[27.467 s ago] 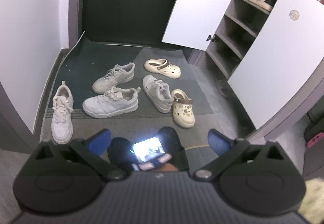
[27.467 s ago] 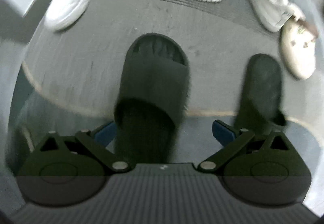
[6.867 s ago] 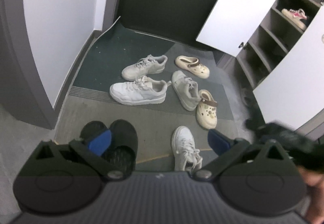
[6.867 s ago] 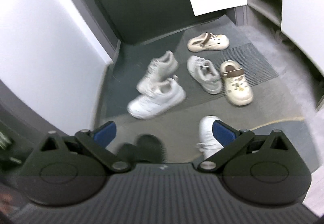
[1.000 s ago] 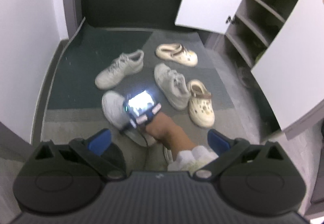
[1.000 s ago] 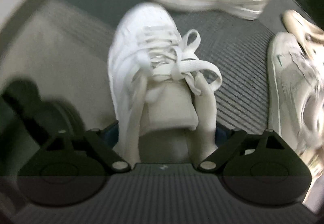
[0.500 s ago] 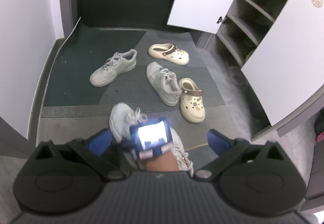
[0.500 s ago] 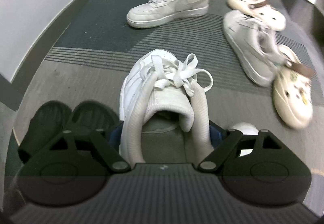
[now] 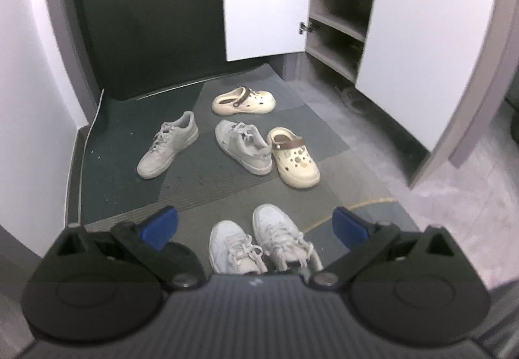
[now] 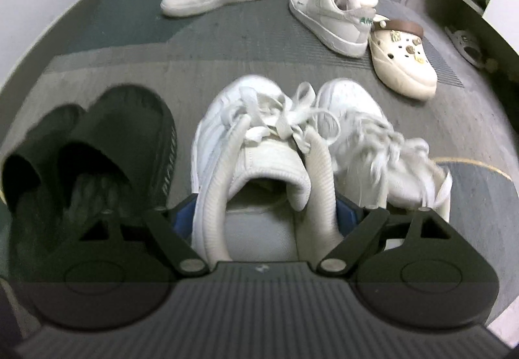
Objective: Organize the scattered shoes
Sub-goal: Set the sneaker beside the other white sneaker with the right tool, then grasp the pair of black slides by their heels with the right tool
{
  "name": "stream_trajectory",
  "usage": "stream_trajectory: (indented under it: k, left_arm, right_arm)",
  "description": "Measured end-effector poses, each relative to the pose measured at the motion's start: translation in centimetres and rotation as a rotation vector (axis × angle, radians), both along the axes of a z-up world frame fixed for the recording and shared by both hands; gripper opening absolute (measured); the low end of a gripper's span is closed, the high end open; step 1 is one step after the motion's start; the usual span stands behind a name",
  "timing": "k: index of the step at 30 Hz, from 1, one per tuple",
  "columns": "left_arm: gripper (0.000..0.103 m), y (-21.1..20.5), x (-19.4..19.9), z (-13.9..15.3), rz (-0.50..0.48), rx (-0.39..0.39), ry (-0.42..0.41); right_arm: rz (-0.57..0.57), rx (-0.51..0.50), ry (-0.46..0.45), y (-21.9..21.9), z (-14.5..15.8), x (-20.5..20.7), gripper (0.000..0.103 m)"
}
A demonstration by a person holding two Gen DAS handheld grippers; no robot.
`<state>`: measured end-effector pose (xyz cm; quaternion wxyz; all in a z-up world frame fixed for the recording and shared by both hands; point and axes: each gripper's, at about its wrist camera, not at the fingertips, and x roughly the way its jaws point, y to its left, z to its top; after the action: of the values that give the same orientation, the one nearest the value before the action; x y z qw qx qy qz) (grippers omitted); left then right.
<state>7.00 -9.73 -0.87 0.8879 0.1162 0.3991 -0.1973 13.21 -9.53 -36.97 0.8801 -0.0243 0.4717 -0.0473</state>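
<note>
The shoe cabinet [image 9: 340, 18] is seen upper right of the left wrist view, doors swung open, lower shelves bare as far as can be told. The floor mat [image 9: 201, 177] fills the frame centre and carries the loose shoes.

Bottom left of the right wrist view, a pair of black slides [image 10: 97, 144] is set side by side. Bottom centre, the white sneaker [image 10: 246, 148] is enclosed at its heel collar by the right gripper [image 10: 264, 213]; the blue pads are seen against both sides of the padded collar, so it is judged clamped on the shoe. Its mate, the second white sneaker [image 10: 366, 131], lies touching it on the right, slightly blurred.

Still scattered in the upper part of the frame: a grey sneaker [image 9: 168, 144] at left, another grey sneaker [image 9: 243, 144] at centre, a cream clog [image 9: 295, 157] touching it, and a 2nd cream clog [image 9: 243, 101] further up.

The left gripper [image 9: 254, 226] is held above the white pair, jaws apart, nothing between them.

Handling, as a judgement: the sneaker is prob. light, w/ a soft, squashy collar and a stiffer sole. The heel collar is a fair hold; a squeeze too light could let it slip. Loose laces may snag on the mate. Clogs should be stiffer and smoother, best taken across the heel strap or side walls.
</note>
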Motion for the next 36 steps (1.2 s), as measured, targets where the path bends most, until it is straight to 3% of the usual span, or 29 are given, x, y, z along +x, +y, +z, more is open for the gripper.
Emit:
stream_trajectory:
  k: [6, 13, 19, 20, 22, 27, 33, 36]
  left_arm:
    - [0.103, 0.1, 0.9, -1.6, 0.052, 0.06, 0.015]
    - [0.103, 3.0, 3.1, 0.0, 0.158, -0.011, 0.033]
    - [0.103, 6.7, 3.5, 2.2, 0.262, -0.126, 0.057]
    - [0.103, 7.3, 3.4, 2.5, 0.273, -0.147, 0.056]
    - [0.103, 7.7, 3.0, 3.0, 0.285, -0.169, 0.045]
    - [0.103, 6.6, 1.3, 3.2, 0.258, -0.16, -0.001]
    - [0.103, 3.2, 0.0, 1.6, 0.161, -0.096, 0.014]
    - [0.103, 1.7, -0.2, 0.9, 0.113, -0.059, 0.002]
  right_arm:
    - [0.01, -0.009, 0.007, 0.3, -1.1, -0.3, 0.094]
    - [-0.009, 0.062, -0.066, 0.0, 0.2, -2.4, 0.103]
    - [-0.105, 0.077, -0.327, 0.4, 4.9, -5.8, 0.103]
    - [-0.089, 0.072, -0.397, 1.5, 5.9, -6.2, 0.103]
    - [-0.032, 0.082, -0.447, 3.3, 6.6, -6.2, 0.103]
    - [0.095, 0.249, -0.39, 8.3, 4.8, -5.5, 0.103]
    - [0.149, 0.297, -0.27, 12.1, 0.2, -4.7, 0.102]
    - [0.124, 0.302, -0.224, 13.0, -2.2, -3.3, 0.092]
